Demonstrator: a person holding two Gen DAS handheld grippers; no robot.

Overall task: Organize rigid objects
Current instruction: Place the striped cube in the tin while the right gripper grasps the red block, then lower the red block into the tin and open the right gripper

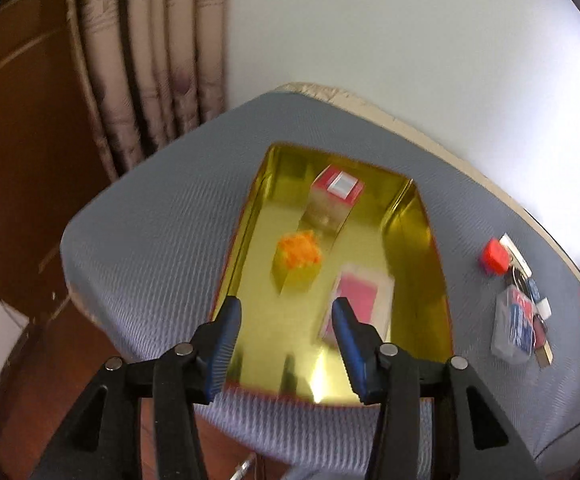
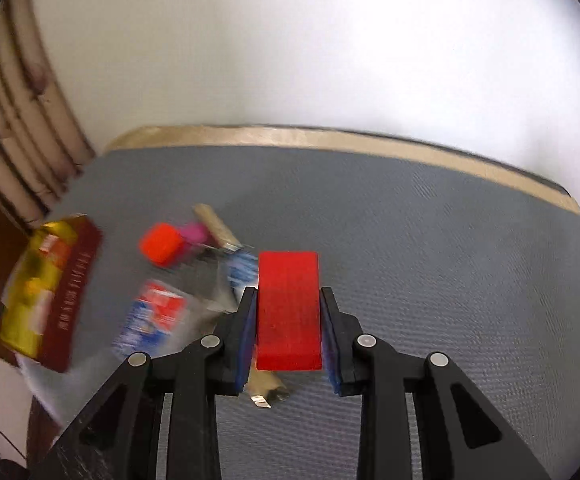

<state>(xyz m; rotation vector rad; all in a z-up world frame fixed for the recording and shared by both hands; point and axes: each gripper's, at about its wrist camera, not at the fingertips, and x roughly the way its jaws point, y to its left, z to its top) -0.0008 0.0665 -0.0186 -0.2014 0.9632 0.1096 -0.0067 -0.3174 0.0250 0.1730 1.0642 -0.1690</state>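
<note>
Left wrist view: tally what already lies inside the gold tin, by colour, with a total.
Red-topped box: 1
Yellow box with orange top: 1
Pink and white flat box: 1
Total inside the gold tin: 3

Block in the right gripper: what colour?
Red block, plain; clearest in the right wrist view.

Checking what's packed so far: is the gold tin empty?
No: the gold tin holds a red-topped box, a yellow block and a pink box.
</note>
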